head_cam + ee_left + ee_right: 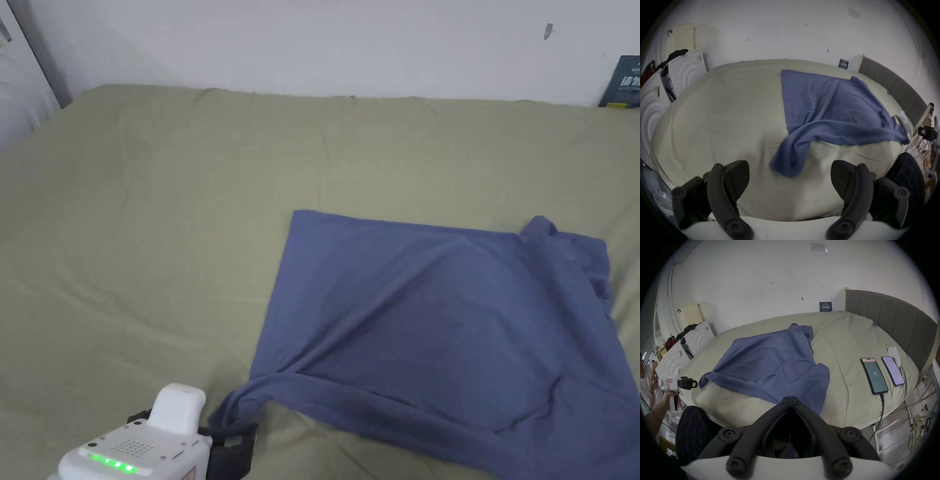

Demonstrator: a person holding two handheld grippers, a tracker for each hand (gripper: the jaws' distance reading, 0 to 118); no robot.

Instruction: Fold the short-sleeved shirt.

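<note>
Here the blue shirt (pixel 437 325) lies spread over the right half of the olive-sheeted bed (pixel 156 237), one gripper gaping and the other closed.

The left gripper (pixel 790 177) hangs at the near edge of the bed with its jaws wide apart and nothing between them; a pulled-out corner of the shirt lies just ahead of the gap, not touched by either jaw. In the right gripper view, the right gripper (pixel 790 398) has its jaws pressed together at the tips, right at the shirt's near hem; whether cloth is pinched there cannot be told. Two phones (pixel 874 375) lie on the sheet, well apart from the shirt, near a grey headboard (pixel 893 318).
</note>
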